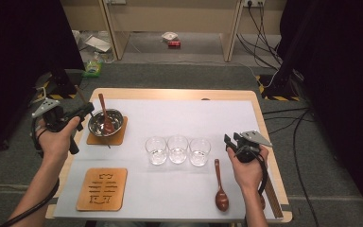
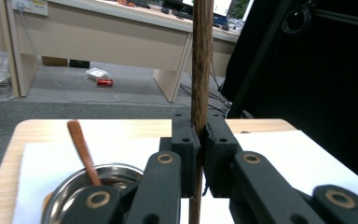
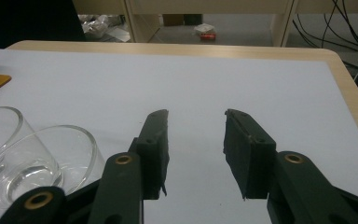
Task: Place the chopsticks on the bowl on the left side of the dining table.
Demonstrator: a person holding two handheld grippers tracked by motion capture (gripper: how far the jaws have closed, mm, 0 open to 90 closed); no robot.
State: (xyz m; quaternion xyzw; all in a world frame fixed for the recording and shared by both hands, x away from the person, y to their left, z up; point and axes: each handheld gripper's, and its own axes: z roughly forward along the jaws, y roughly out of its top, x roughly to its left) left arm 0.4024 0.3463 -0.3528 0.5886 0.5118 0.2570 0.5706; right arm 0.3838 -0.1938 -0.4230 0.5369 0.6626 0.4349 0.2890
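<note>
Fingers (image 2: 199, 154) clamp unmarked wooden stick (image 2: 201, 70).

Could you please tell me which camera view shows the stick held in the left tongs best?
The left gripper view: the stick stands upright, clamped between the jaws of the left tongs, large and sharp. In the high view it is a thin dark sliver beside the bowl.

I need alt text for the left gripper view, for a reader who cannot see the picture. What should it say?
The left claw is shut on a thin upright wooden stick, seen close from behind its two black jaws. To its lower left a metal bowl holds a wooden spoon on a white-covered table; desks and floor clutter lie beyond.
</note>
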